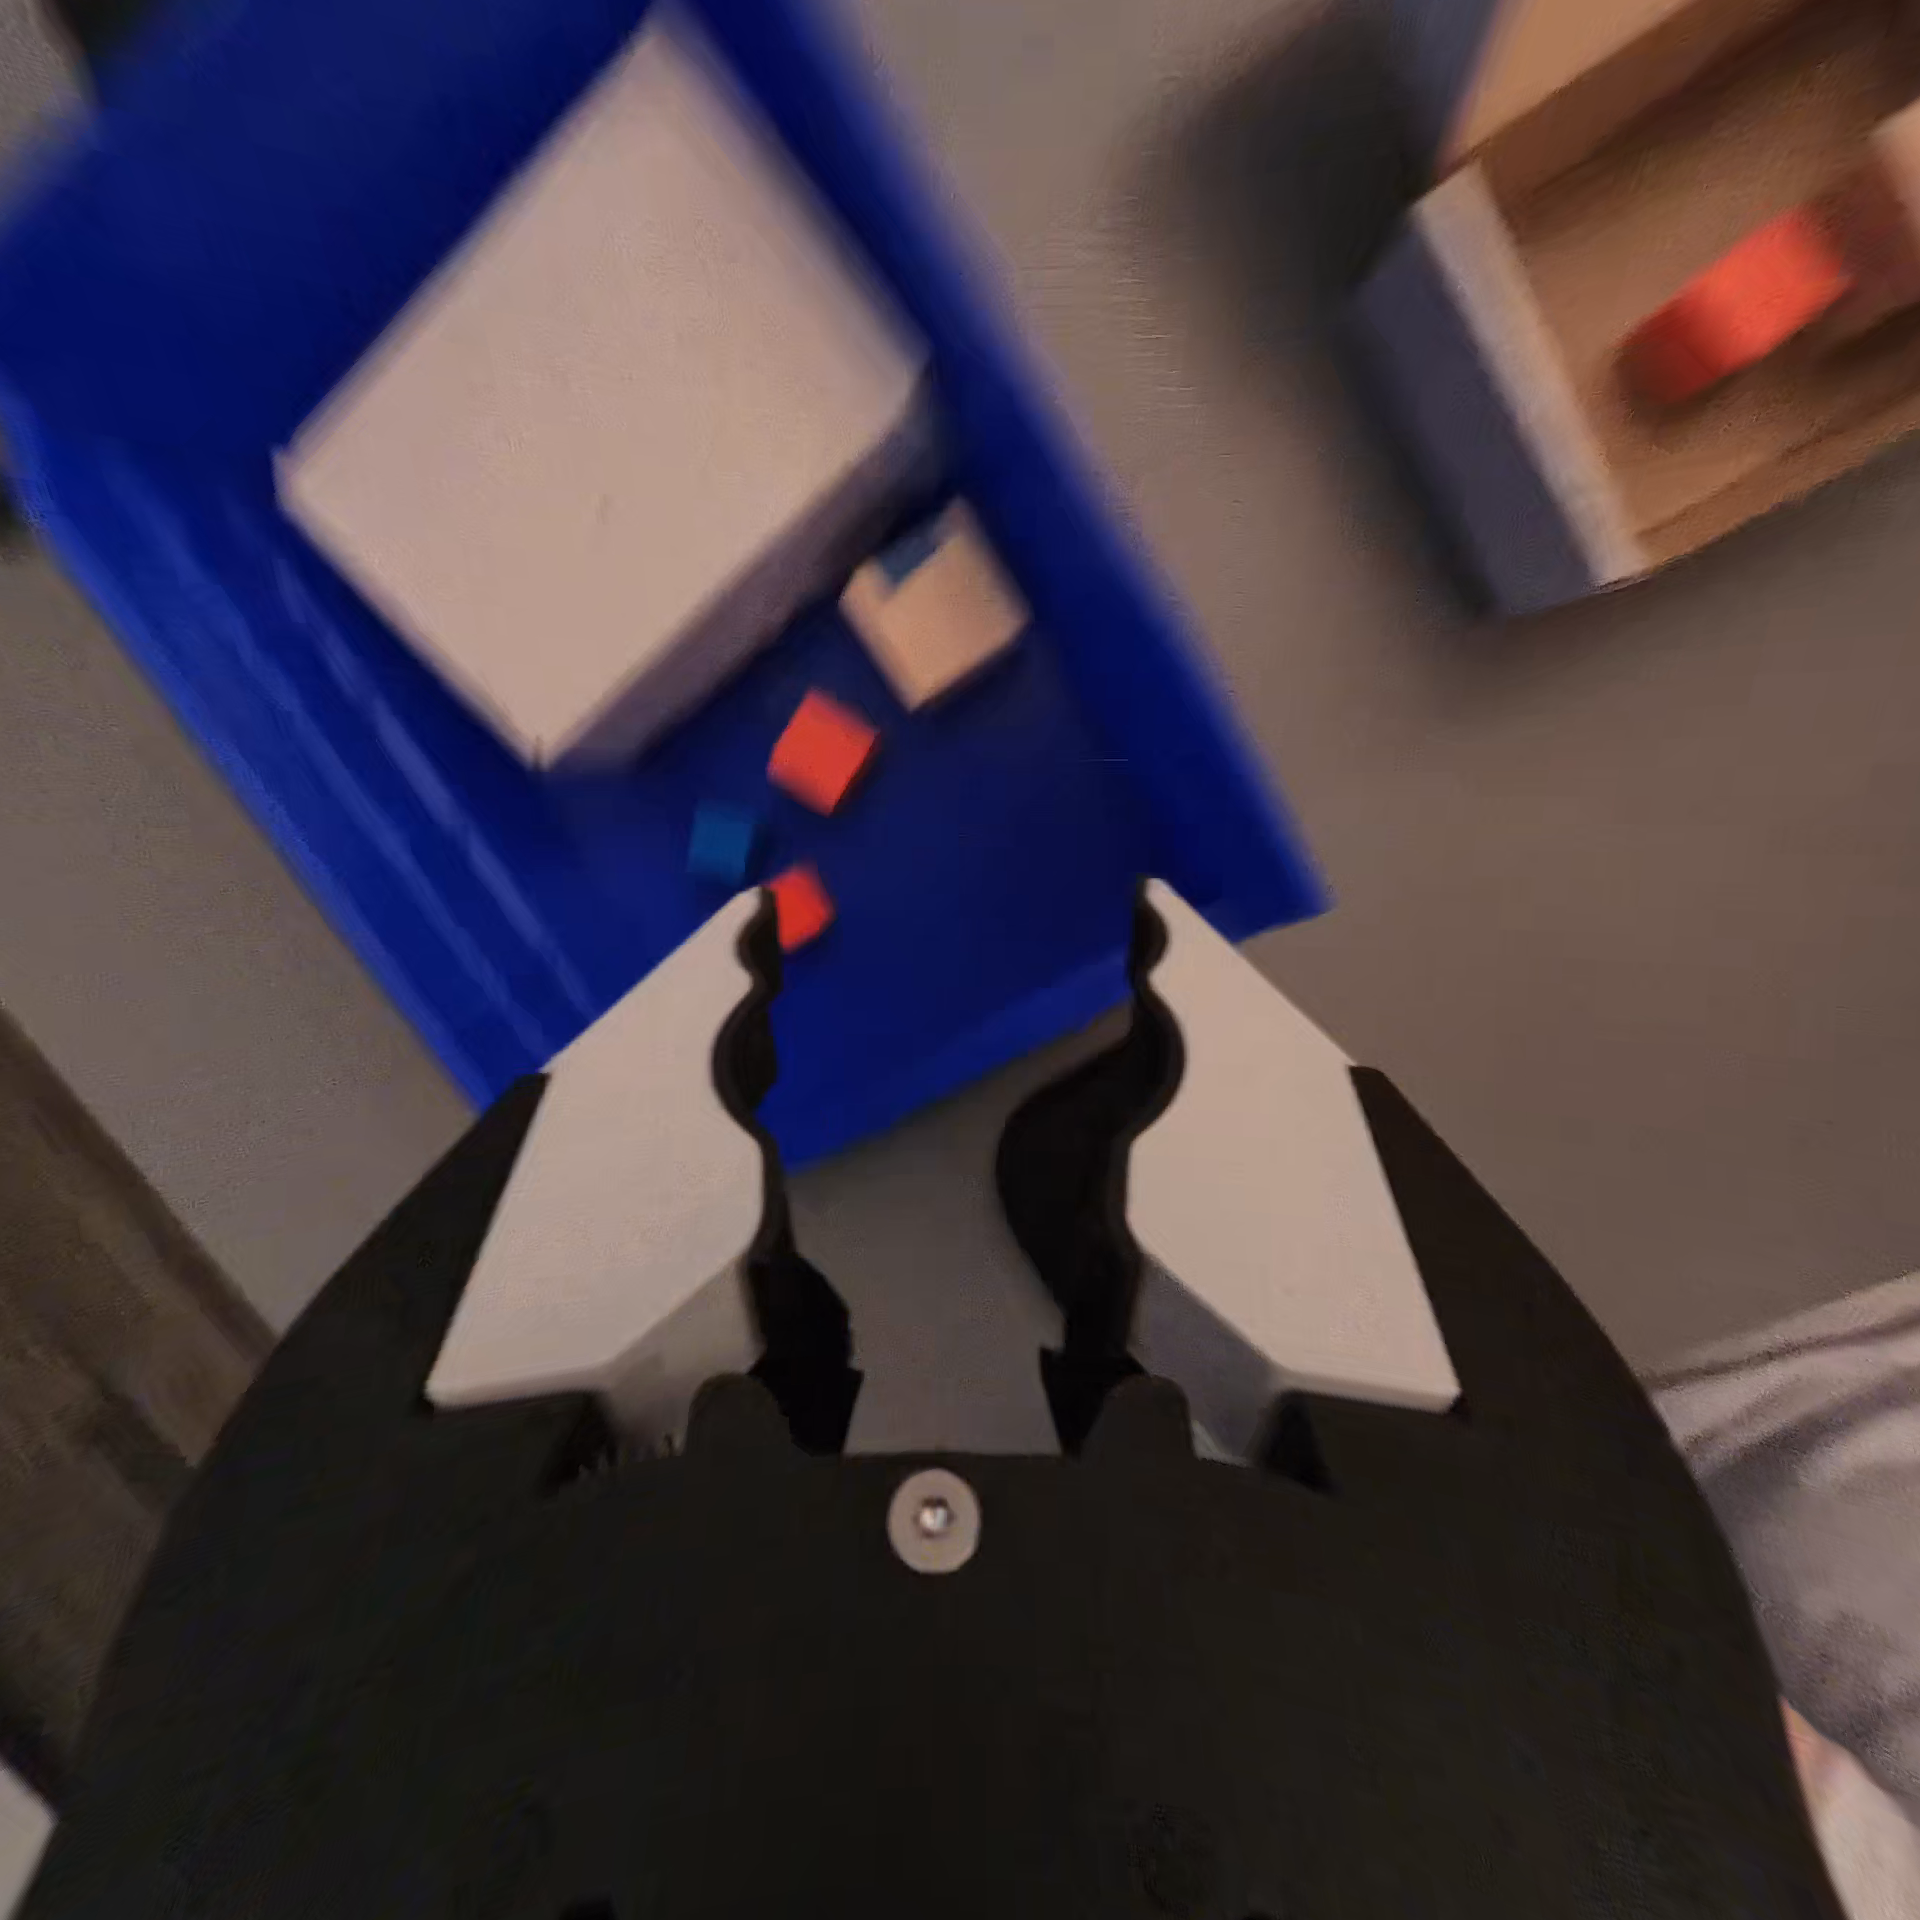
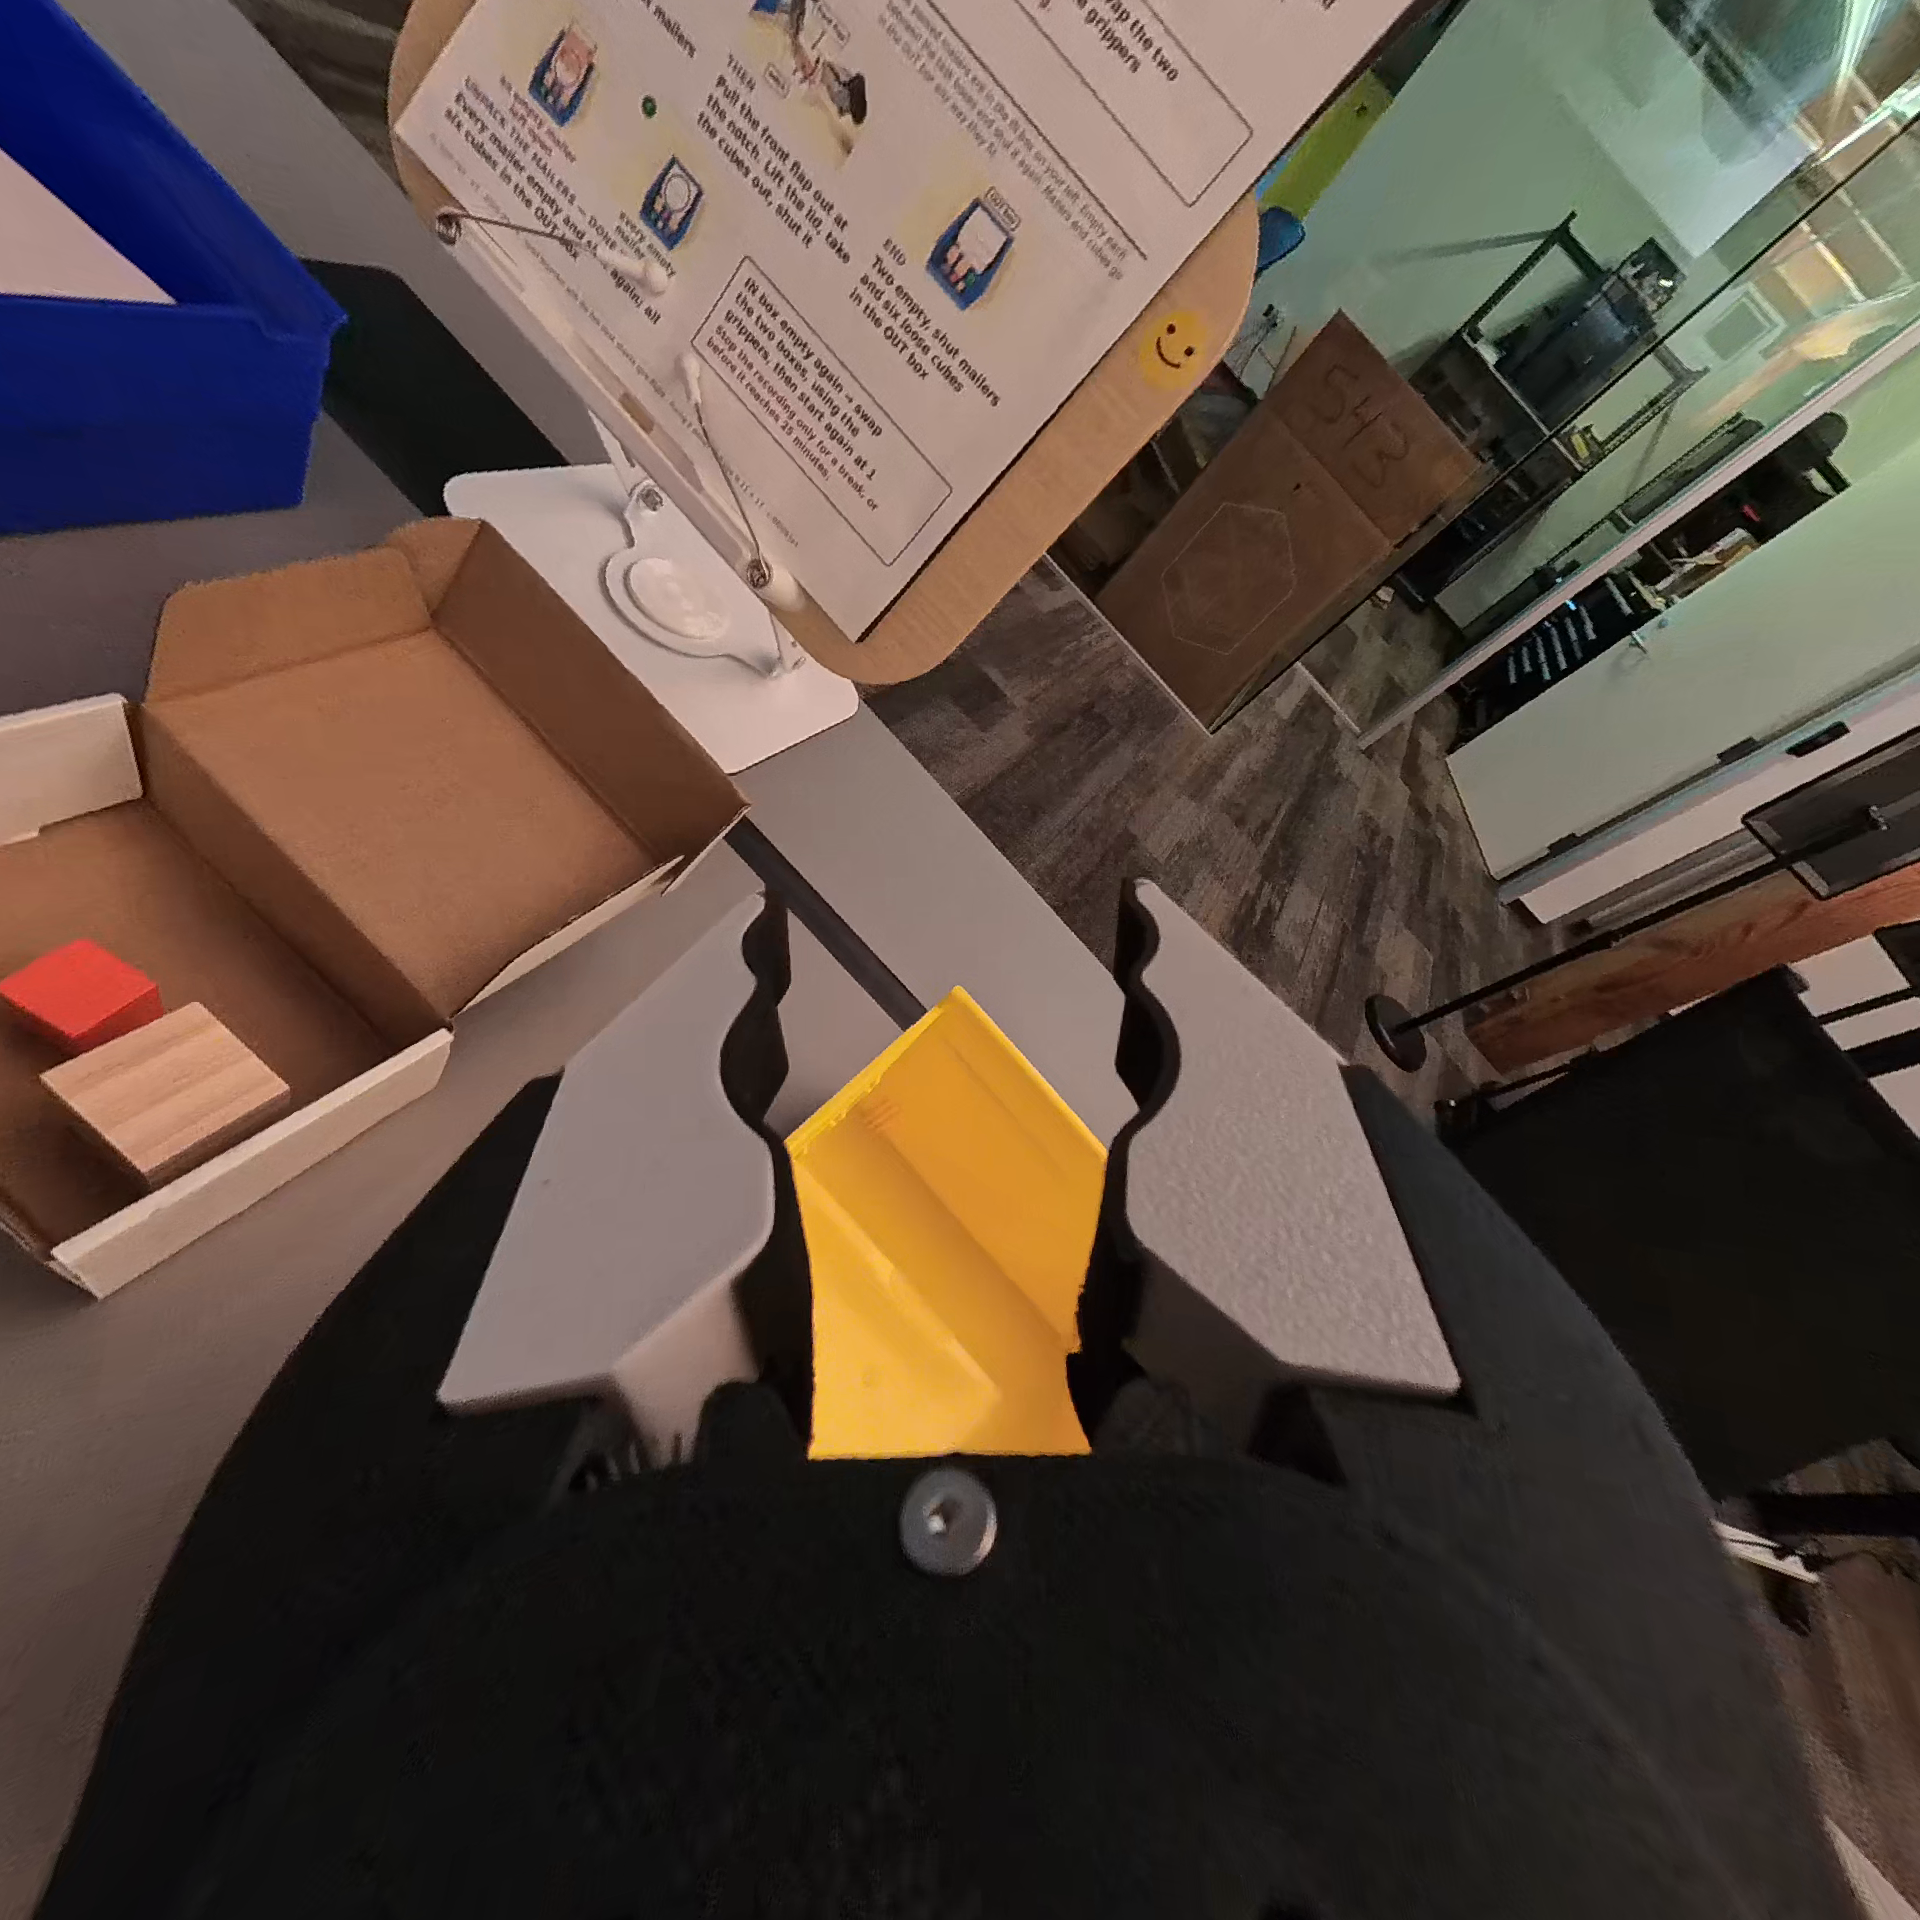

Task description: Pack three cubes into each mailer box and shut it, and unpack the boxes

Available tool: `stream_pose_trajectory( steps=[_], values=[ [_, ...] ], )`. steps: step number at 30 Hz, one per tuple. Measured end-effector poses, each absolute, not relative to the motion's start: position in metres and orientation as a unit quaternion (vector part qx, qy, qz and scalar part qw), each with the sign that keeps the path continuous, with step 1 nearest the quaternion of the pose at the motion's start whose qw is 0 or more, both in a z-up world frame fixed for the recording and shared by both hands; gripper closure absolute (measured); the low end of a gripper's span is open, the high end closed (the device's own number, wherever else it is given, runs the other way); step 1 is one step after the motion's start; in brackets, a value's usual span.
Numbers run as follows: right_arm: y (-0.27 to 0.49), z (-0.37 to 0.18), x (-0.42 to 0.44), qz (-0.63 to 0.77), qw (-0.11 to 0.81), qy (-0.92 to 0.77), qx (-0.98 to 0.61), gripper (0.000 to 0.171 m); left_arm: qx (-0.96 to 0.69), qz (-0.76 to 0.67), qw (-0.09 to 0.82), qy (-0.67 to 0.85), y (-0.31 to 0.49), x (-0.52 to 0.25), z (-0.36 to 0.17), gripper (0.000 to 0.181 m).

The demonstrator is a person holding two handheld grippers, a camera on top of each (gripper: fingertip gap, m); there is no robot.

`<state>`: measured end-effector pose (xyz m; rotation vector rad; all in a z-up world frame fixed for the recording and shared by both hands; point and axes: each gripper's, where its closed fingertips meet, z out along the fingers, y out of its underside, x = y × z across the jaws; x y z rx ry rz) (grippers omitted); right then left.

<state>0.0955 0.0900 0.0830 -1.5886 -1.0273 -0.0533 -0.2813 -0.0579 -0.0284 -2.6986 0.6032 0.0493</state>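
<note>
Above the blue bin [image 1: 156, 343] we hold the left gripper [image 1: 951, 914] wide open and empty, aimed at loose cubes [image 1: 821, 750]. Our right gripper [image 2: 951, 914], also open and empty, waits beside the open mailer box [image 2: 400, 769], which holds two cubes.

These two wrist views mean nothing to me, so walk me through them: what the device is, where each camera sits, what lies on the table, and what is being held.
There is no robot arm here. A person holds a two-finger tool in each hand, and a camera on each looks forward along its fingers.

The left wrist view is blurred. The left gripper is open and empty above a blue bin. In the bin lie a shut white mailer box, a wooden cube, two red cubes and a blue cube.

In the right wrist view the right gripper is open and holds nothing; a yellow bin shows behind the gap. On the grey table an open mailer box holds a red cube and a wooden one. An instruction sheet stands behind it.
</note>
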Motion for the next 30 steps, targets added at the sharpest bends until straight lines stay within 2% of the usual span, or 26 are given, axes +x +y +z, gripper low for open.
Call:
stream_pose_trajectory(
  steps=[1, 4, 6, 11, 21, 23, 26, 30],
  values=[
    [0.091, 0.082, 0.096, -0.024, 0.583, -0.44, -0.682, 0.108, -0.975, 0.016, 0.149, 0.166, -0.068, -0.305, -0.04, 0.106],
    [0.091, 0.078, 0.096, -0.029, 0.577, -0.445, -0.685, 0.108, -0.995, -0.058, 0.058, 0.063, -0.079, -0.331, -0.074, 0.103],
    [0.091, 0.078, 0.098, -0.035, 0.575, -0.446, -0.685, 0.108, -0.994, -0.106, 0.023, 0.027, -0.073, -0.334, -0.093, 0.111],
    [0.09, 0.081, 0.101, -0.025, 0.58, -0.441, -0.685, 0.108, -0.995, -0.085, -0.049, 0.005, -0.072, -0.355, -0.128, 0.113],
    [0.091, 0.075, 0.101, -0.035, 0.568, -0.449, -0.689, 0.108, -0.993, -0.052, -0.1, 0.027, -0.067, -0.361, -0.154, 0.136],
    [0.092, 0.075, 0.1, -0.033, 0.568, -0.449, -0.689, 0.109, -0.993, -0.057, -0.099, 0.028, -0.064, -0.36, -0.156, 0.149],
    [0.092, 0.074, 0.1, -0.034, 0.567, -0.45, -0.689, 0.108, -0.993, -0.064, -0.094, 0.027, -0.062, -0.359, -0.156, 0.159],
    [0.092, 0.074, 0.101, -0.033, 0.567, -0.449, -0.69, 0.108, -0.993, -0.063, -0.095, 0.031, -0.063, -0.361, -0.155, 0.161]
  ],
)
